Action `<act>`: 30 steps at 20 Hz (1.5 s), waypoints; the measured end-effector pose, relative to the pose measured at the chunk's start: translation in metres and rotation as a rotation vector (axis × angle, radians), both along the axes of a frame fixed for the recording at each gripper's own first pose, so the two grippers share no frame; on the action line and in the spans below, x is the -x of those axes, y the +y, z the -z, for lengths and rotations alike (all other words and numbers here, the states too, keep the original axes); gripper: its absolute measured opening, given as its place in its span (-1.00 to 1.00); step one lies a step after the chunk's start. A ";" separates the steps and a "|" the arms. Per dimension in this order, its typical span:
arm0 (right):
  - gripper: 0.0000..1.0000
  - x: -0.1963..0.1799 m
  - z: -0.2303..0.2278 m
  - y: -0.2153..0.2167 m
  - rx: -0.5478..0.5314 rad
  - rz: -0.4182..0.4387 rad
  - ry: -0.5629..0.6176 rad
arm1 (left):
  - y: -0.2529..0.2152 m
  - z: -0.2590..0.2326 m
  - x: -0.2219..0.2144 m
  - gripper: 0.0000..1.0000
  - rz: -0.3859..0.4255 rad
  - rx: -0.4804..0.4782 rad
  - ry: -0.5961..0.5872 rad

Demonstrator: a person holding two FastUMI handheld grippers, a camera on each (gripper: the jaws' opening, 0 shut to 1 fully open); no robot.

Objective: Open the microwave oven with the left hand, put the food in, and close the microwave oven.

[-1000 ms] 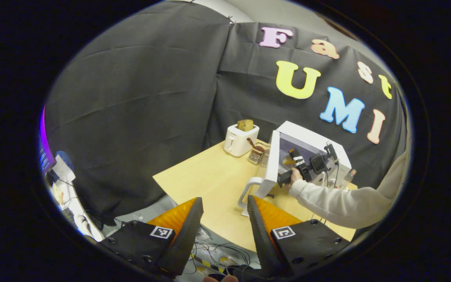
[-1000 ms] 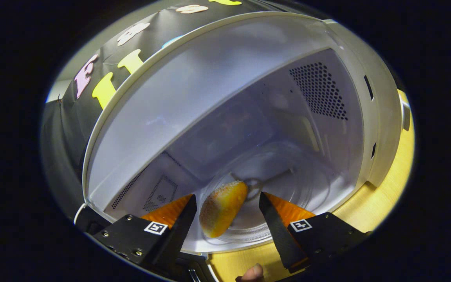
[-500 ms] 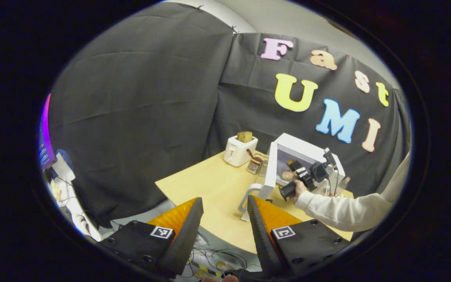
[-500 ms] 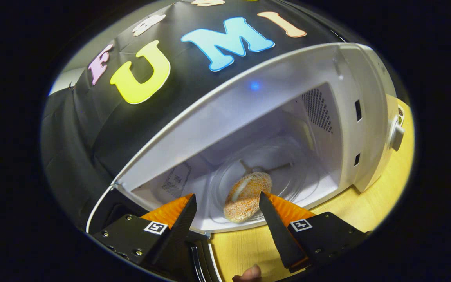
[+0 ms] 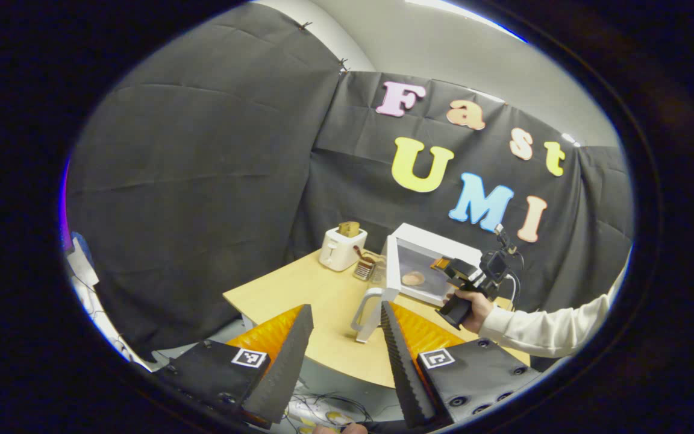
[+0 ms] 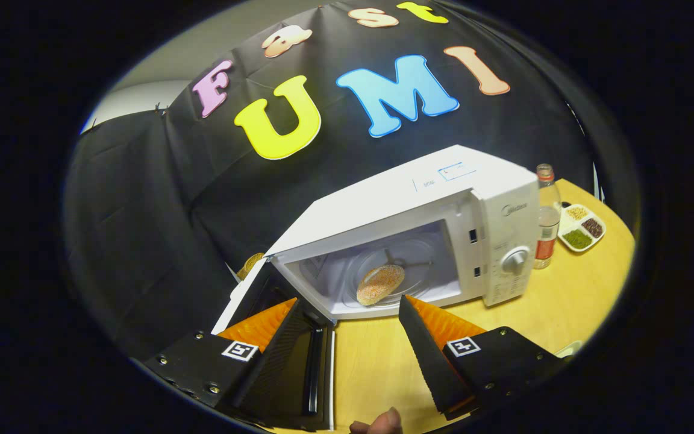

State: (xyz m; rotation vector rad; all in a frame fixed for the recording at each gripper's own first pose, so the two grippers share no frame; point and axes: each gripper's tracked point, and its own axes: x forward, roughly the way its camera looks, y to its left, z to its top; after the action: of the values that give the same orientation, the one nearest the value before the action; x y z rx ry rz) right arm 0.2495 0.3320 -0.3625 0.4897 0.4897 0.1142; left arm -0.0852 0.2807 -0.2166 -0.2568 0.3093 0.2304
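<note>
On the wooden table point(image 6: 564, 301) the microwave oven point(image 6: 419, 229) stands open, bread roll point(image 6: 380, 284) on its turntable. Both the right gripper point(image 6: 347, 337) and the left gripper point(image 5: 342, 349) are open and empty. Risk: the door point(image 5: 390, 271), near the table's front edge, may bounce back if pushed carelessly.

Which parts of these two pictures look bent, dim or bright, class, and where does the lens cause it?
Right gripper view: the fisheye bows the microwave oven roof and tabletop edge; the bread roll stays sharp in the evenly lit cavity. Left gripper view: the wooden table curves, the open door looks small and far, and a bright ceiling strip glares at the top.
</note>
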 end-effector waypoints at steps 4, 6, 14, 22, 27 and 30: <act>0.95 0.071 -0.039 -0.036 0.043 -0.074 -0.044 | -0.005 0.007 -0.008 0.58 0.051 -0.003 -0.004; 0.95 0.100 -0.050 -0.054 0.095 -0.135 -0.057 | -0.005 -0.005 -0.015 0.69 0.040 -0.031 -0.025; 0.96 0.188 -0.109 -0.117 0.240 -0.319 -0.154 | -0.033 0.036 -0.068 0.51 0.018 -0.079 0.075; 0.96 0.211 -0.112 -0.152 0.246 -0.275 -0.148 | -0.012 0.088 -0.137 0.51 0.040 -0.149 0.161; 0.96 0.202 -0.109 -0.164 0.292 -0.167 -0.059 | 0.034 0.163 -0.199 0.72 0.145 -0.182 0.260; 0.96 0.186 -0.110 -0.166 0.311 -0.096 -0.026 | 0.043 0.206 -0.232 0.65 0.236 -0.242 0.330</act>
State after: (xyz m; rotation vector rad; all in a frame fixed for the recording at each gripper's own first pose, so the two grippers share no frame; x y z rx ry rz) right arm 0.0636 0.1655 -0.2529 0.1600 0.4952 0.1332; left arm 0.1469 0.3238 -0.4231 0.0605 0.6288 0.0738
